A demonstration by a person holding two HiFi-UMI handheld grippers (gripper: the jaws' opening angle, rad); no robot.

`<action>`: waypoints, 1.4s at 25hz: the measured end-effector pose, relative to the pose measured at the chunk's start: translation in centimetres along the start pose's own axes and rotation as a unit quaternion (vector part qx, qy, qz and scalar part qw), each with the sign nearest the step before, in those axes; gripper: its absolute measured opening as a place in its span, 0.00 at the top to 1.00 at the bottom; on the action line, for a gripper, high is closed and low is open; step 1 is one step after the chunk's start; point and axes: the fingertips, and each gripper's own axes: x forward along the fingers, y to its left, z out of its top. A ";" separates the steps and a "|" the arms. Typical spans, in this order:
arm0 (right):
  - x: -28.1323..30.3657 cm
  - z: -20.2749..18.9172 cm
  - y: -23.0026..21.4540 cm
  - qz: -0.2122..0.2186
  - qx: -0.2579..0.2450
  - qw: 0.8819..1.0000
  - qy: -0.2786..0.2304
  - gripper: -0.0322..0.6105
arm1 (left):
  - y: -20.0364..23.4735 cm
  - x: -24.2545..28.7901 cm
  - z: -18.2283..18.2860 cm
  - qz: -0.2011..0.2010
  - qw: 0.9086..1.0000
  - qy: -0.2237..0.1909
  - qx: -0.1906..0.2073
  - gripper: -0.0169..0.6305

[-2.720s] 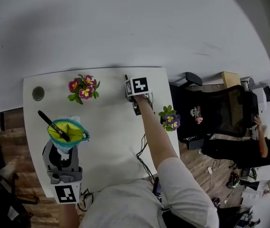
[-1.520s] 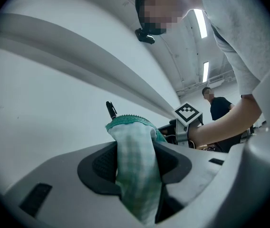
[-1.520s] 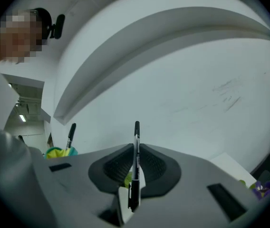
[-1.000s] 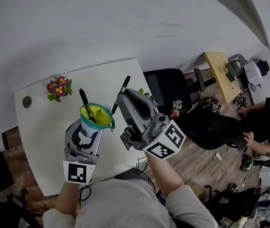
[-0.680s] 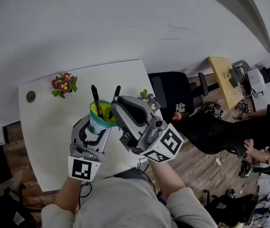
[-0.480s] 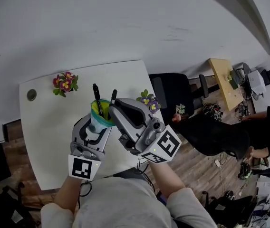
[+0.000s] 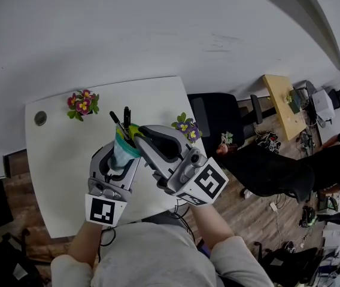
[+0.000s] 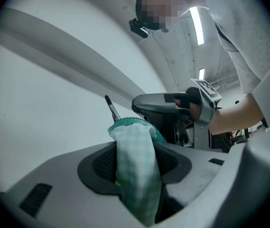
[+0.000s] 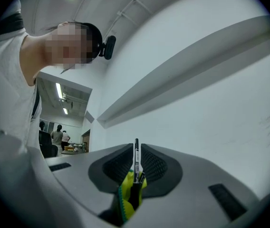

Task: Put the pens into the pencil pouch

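The left tool (image 8: 136, 171) is gripping the pencil pouch (image 8: 134, 148), its two dark pads pressing on the checked green-and-white fabric from both sides. The pouch is standing upright in the air above the white desk (image 7: 62, 160), near the middle of the head view, with its mouth facing up. Its bottom is running off the lower edge of the left gripper view, and in the head view the tool's grey body is covering most of it.

The right tool (image 9: 136, 161) is clamping a black pen (image 9: 136, 152) between its ribbed pads, the jaws standing almost together on the thin barrel. The pen is pointing straight up in that view, and its lower end is disappearing into the pouch's yellow lining at the bottom centre. How deep it is reaching cannot be seen. A dark shape beside it in the lining is too small to identify.

A second pen (image 7: 115, 119) is sticking out of the pouch mouth, leaning toward the upper left. In the head view the right tool's bulk is hiding the right side of the pouch.

One potted flower (image 7: 81, 102) is sitting at the desk's upper left and another (image 7: 185, 126) at its right edge, partly behind the right tool.
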 end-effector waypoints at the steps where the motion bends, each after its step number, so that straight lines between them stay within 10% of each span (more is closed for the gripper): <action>1: -0.1 -0.2 -0.1 -0.002 -0.004 1.000 0.006 0.86 | 0.1 0.0 0.1 0.002 1.000 -0.002 0.000 0.65; 15: -0.2 0.2 -0.2 -0.004 -0.015 1.000 0.016 0.86 | 2.0 -1.4 1.9 0.040 0.999 -0.022 0.029 0.65; 35: 2.4 -1.6 1.3 -0.020 -0.070 0.996 0.053 0.88 | 7.4 -9.5 6.4 0.220 0.971 -0.023 0.090 0.66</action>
